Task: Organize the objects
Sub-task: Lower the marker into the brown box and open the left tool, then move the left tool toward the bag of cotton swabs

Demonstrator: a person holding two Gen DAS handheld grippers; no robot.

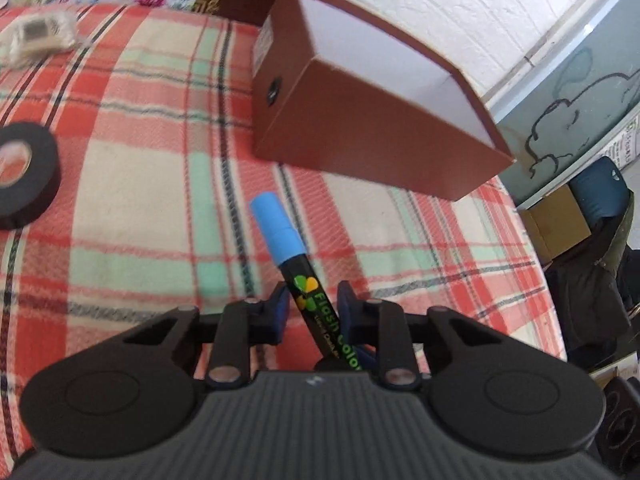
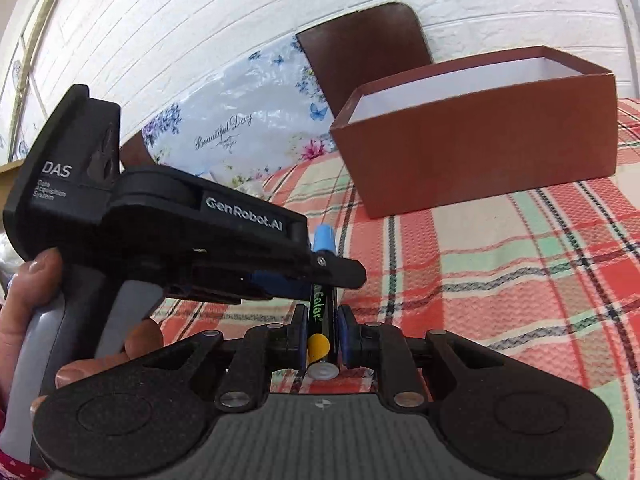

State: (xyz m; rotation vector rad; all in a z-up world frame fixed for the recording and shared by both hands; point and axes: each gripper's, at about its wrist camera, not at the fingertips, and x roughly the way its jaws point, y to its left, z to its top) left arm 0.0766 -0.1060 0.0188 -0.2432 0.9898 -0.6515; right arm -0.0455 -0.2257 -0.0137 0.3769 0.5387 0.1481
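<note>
Both the left gripper (image 1: 311, 307) and right gripper (image 2: 320, 336) pinch the marker (image 1: 296, 276) above the cloth (image 1: 140, 184), a handover it seems; next one must release before it goes to the box (image 1: 384, 92)

A red, cream and mint plaid cloth (image 1: 140, 168) covers the surface; behind it stands a white brick-pattern wall (image 2: 224, 20); a floral plastic bag (image 2: 224, 120) printed "Beautiful Day" leans there, beside a brown chair back (image 2: 360, 48); a cardboard box (image 1: 558, 222) sits at the right edge.
</note>
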